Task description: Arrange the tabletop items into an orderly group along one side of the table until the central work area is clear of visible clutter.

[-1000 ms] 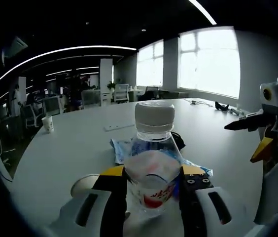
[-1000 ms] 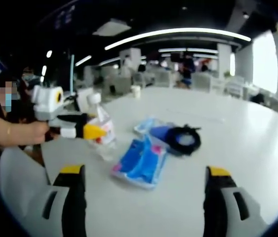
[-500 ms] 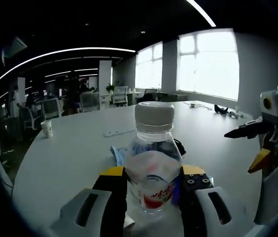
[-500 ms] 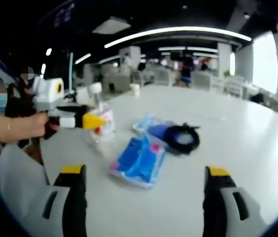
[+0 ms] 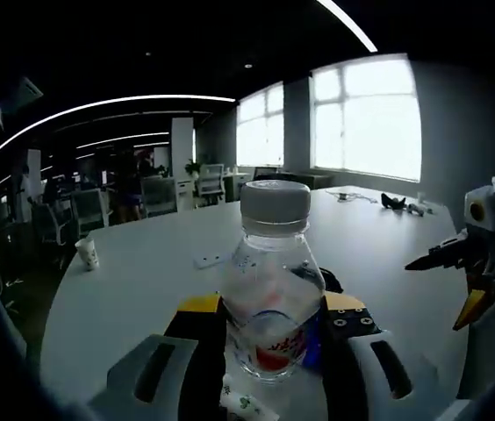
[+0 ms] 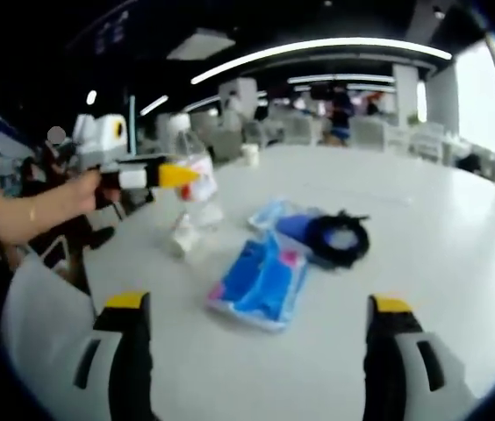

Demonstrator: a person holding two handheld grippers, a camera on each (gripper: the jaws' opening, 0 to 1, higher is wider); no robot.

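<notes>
Open-plan office behind, broad white table below. Left gripper clamped on clear water bottle, white cap up, raised off the tabletop. Right gripper spread wide, empty, hovering short of blue packet and black ring mid-table. Likely step: carrying bottle to one side; next, setting it upright there. Red label lettering unreadable.

Left gripper view sits close behind the bottle – right gripper view faces it across the table
</notes>
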